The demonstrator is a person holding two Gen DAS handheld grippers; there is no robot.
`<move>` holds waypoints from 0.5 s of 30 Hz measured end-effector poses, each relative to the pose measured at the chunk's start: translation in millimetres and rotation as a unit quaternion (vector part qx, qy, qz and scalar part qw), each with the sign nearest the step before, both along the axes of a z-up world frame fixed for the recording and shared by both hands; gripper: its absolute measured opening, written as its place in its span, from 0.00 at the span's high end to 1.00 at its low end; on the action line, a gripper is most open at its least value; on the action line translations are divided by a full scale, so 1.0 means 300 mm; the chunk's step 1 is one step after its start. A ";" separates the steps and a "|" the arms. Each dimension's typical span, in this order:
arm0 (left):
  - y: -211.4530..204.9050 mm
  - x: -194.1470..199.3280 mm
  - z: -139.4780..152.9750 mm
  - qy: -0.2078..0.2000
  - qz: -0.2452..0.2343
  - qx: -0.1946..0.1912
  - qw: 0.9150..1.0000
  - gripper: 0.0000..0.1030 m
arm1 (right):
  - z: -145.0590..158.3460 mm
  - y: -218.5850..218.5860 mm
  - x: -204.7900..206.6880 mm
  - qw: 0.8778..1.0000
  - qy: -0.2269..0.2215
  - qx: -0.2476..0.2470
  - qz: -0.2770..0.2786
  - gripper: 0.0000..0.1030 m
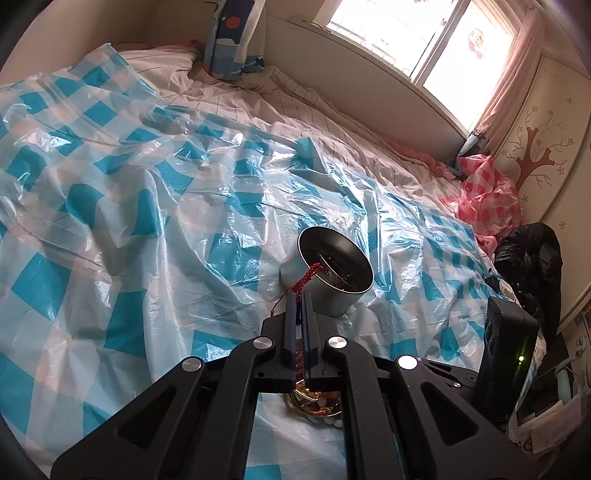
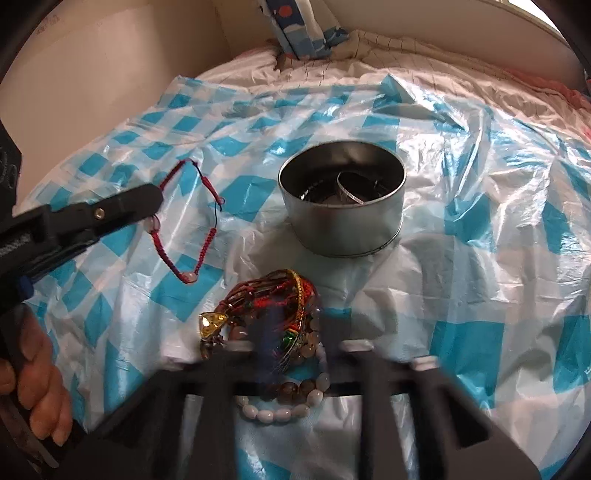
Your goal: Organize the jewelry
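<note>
My left gripper [image 1: 298, 295] is clamped on the red cord bracelet [image 2: 192, 225], light and limp, best pinched mid-braid; right gripper [image 2: 295, 343] jaws blurred, state undeterminable.

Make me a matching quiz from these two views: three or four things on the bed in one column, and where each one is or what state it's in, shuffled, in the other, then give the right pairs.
Things
1. red braided bracelet
2. round metal tin
3. white bead bracelet
4. blue patterned pillow

Places or states
A. upright against the wall at the head of the bed
B. pinched by the left gripper, dangling
C. open, no lid, standing on the checked plastic sheet
D. at the near edge of the jewelry pile

Pairs: 1-B, 2-C, 3-D, 4-A
</note>
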State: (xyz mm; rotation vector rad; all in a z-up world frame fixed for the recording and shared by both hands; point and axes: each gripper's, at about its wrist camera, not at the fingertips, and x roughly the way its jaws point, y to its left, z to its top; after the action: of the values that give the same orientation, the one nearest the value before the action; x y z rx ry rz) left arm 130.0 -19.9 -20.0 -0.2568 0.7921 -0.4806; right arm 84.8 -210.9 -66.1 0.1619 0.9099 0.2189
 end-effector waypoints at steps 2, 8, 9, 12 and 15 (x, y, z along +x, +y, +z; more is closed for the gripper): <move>-0.003 0.001 0.003 0.001 0.003 -0.002 1.000 0.98 | 0.016 0.004 -0.012 1.000 -0.012 -0.001 0.007 0.94; 0.010 0.010 -0.002 0.007 0.010 -0.009 1.000 0.98 | 0.117 -0.034 -0.090 0.996 -0.073 0.053 0.024 0.95; 0.011 0.010 -0.003 0.007 0.011 -0.010 1.000 0.98 | 0.129 -0.041 -0.100 0.994 -0.080 0.063 0.026 0.95; 0.015 0.012 -0.006 0.007 0.009 -0.008 1.000 0.98 | 0.176 -0.081 -0.138 0.986 -0.108 0.119 0.039 0.95; 0.015 0.011 -0.009 0.007 0.007 -0.008 1.000 0.98 | 0.186 -0.129 -0.139 0.975 -0.113 0.185 0.042 0.95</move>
State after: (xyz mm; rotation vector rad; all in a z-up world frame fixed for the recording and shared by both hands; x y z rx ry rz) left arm 133.3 -15.4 -22.8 -0.2805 0.8007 -0.4726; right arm 43.0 -249.7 -10.4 0.4364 0.6429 0.4759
